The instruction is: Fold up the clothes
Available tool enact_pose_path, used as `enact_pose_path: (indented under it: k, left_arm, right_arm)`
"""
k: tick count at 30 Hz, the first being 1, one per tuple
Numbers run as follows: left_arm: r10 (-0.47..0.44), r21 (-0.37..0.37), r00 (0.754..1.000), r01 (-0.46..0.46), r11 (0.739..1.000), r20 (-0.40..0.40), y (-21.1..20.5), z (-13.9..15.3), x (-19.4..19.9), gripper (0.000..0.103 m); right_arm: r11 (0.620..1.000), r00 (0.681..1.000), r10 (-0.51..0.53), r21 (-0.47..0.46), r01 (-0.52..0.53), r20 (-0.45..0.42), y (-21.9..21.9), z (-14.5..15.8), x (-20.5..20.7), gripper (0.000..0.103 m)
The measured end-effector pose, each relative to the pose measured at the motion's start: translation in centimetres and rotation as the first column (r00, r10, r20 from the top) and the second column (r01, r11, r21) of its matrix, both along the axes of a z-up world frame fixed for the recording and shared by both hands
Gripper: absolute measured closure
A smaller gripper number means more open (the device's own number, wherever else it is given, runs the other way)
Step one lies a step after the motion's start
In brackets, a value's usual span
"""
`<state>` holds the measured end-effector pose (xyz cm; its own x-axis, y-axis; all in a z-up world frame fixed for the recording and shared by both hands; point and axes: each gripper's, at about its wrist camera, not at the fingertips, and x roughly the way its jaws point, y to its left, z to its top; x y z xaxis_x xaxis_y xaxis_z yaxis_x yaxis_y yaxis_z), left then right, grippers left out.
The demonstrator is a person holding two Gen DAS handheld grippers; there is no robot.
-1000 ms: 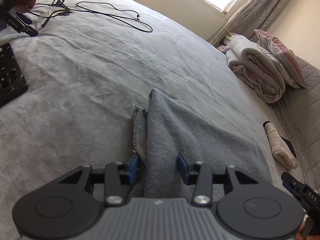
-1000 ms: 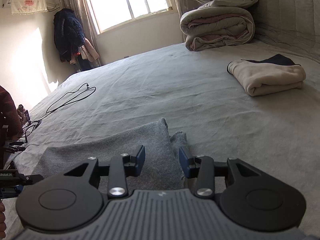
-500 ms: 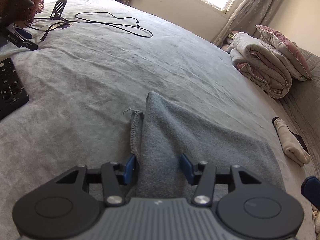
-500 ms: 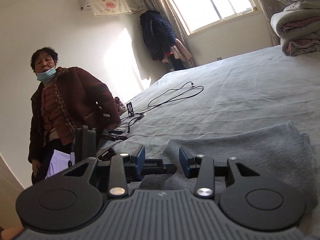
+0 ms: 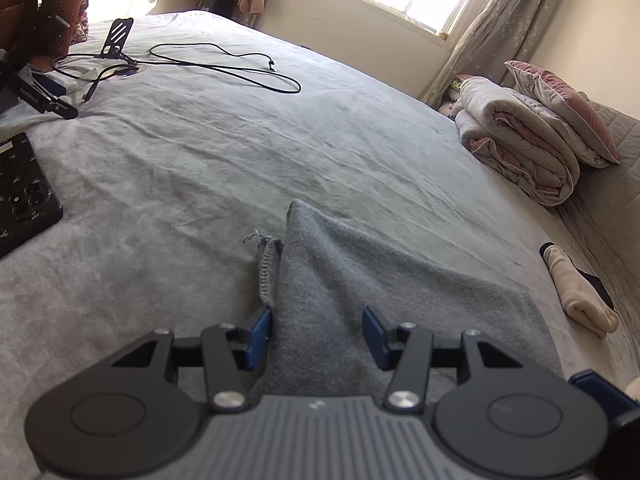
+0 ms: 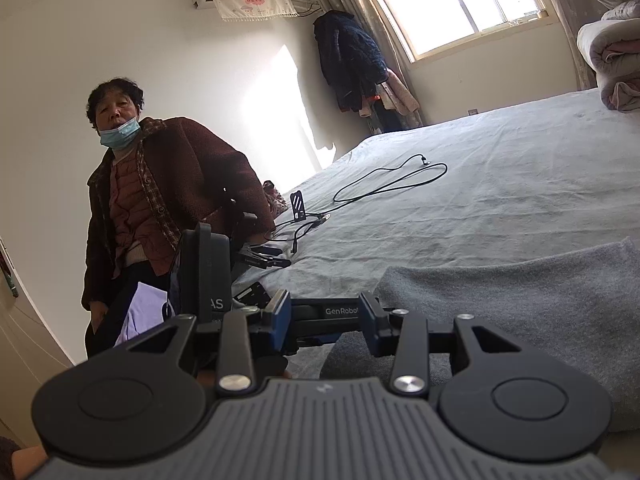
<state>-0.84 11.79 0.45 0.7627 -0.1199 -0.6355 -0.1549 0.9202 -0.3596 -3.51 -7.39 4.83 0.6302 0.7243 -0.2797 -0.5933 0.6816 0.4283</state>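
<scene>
The gray cloth lies folded over on the bed. Both the left gripper and right gripper are wide apart, holding nothing. It may need another fold, or be finished.

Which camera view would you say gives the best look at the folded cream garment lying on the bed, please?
The left wrist view. The cream garment lies in full sight at the right edge, beyond the grey garment and below the folded quilts. The right wrist view shows none of it; it faces the other way.
</scene>
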Motion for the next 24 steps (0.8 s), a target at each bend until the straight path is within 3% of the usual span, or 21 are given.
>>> enact_pose_path:
  k: [24]
  left_arm:
    - [-0.012,0.004,1.000,0.012,1.000,0.003,-0.29,0.10,0.09,0.052]
  right_arm:
    - [1.000,1.000,-0.012,-0.003,0.012,0.003,0.52,-0.03,0.46,0.061]
